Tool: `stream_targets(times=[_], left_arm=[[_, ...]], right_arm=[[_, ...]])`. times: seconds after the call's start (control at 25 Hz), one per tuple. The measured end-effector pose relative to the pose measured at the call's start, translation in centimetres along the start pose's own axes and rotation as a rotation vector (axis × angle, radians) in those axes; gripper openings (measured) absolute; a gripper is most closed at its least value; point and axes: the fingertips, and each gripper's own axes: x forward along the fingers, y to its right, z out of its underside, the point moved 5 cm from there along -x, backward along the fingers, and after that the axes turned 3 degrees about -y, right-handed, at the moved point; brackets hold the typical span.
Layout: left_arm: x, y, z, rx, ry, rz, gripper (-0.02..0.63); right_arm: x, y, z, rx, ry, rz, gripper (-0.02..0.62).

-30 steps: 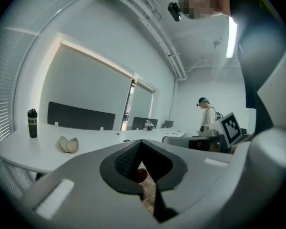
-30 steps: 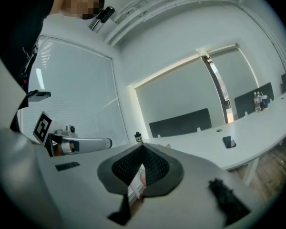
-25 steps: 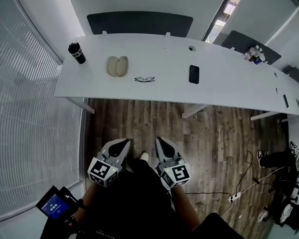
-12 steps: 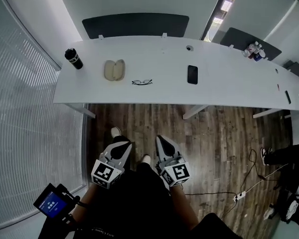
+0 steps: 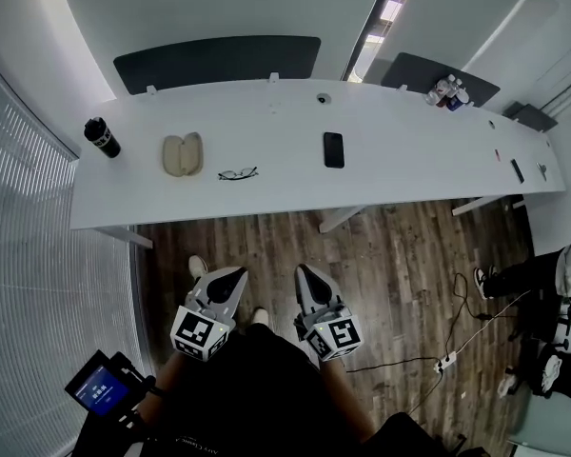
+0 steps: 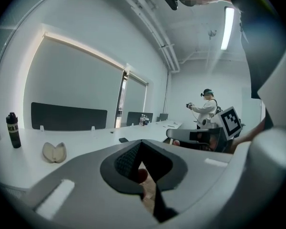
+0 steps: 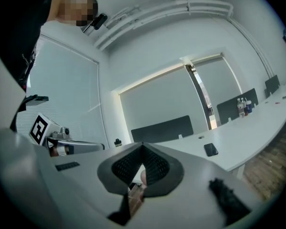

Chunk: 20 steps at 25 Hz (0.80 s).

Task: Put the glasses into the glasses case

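Head view: a long white counter [image 5: 266,127] crosses the upper field and carries, from left to right, a dark bottle [image 5: 101,137], an open case [image 5: 183,153], the glasses [image 5: 237,173] and a phone [image 5: 334,149]. The glasses lie on the counter just right of the case, apart from it and outside it; the case's two halves lie spread side by side. The left tool [image 5: 234,275] and right tool [image 5: 305,273] are held side by side low over the wooden floor [image 5: 400,246], well apart from the counter, tips toward it

Left gripper view: the left tool's [image 6: 141,145] jaws meet at the tips with nothing between them; beyond, case [image 6: 54,152] and bottle [image 6: 12,130] stand on the counter, and a person [image 6: 207,108] stands at the back

Right gripper view: the right tool's [image 7: 143,148] jaws are likewise closed and empty; the phone [image 7: 210,149] lies on the counter at right
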Motion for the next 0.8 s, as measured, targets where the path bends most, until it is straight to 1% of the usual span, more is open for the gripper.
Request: stream_targets(times=[0.16, 0.28, 0.36, 0.48, 0.6, 0.68, 0.8], left_arm=[[0.4, -2.6, 0.6, -0.044, -0.018, -0.009, 0.005], [1.1, -3.3, 1.8, -0.057, -0.021, -0.029, 0.005], [1.2, -4.9, 1.6, -0.069, -0.042, -0.020, 0.005], [0.9, -9.3, -0.1, -0.034, -0.071, -0.010, 0.005], [0.9, -10.6, -0.9, 0.001, -0.068, -0.013, 0.005], [0.8, -11.1, -1.5, 0.014, -0.041, -0.042, 0.005], [-0.1, -12.9, -1.8, 0.030, 0.011, -0.154, 0.006]], right_arm=[[2.0, 0.3, 0.7, 0.009, 0.007, -0.013, 0.006], [2.6, 0.8, 1.3, -0.020, -0.047, -0.049, 0.006], [4.2, -0.1, 0.5, -0.043, -0.069, -0.064, 0.006], [9.4, -2.2, -1.0, -0.051, -0.070, -0.109, 0.006], [11.9, -2.8, -1.4, -0.068, -0.071, -0.160, 0.006], [12.7, -2.7, -1.8, -0.084, -0.070, -0.183, 0.006], [14.0, -2.9, -1.9, -0.095, -0.086, -0.216, 0.005]])
